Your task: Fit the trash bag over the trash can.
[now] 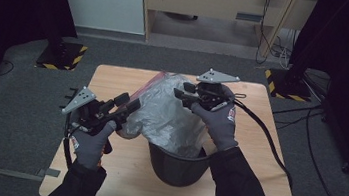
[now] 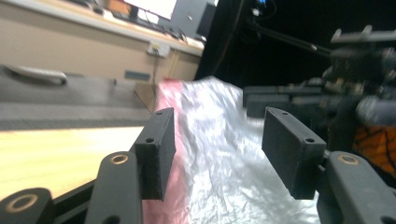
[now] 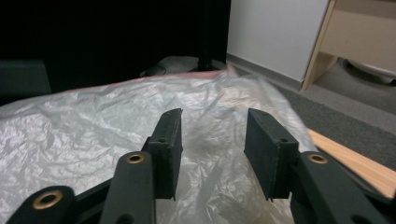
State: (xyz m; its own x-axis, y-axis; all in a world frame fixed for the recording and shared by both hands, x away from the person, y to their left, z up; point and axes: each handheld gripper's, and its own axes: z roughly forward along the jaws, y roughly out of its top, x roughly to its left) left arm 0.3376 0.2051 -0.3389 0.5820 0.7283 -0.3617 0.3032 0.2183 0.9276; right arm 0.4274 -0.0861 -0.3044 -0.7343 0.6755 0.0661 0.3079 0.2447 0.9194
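One light wooden table (image 1: 103,170) carries a black round plastic bin (image 1: 174,166) near its front edge, with a crumpled translucent plastic bag (image 1: 170,112) edged in pink rising from it. The left gripper (image 1: 128,106) and right gripper (image 1: 179,90) flank the bag, both with jaws spread wide, gripping nothing.

The plastic bag (image 1: 173,113) between the two grippers is translucent silvery-grey with a pink-red edge (pinkest beside the left gripper (image 1: 129,105)). Below the right gripper (image 1: 183,91), the bucket (image 1: 176,166) is black. The counter (image 1: 118,171) is light wood. Both gloves are grey; black-and-yellow stripes mark the stand bases (image 1: 61,56).
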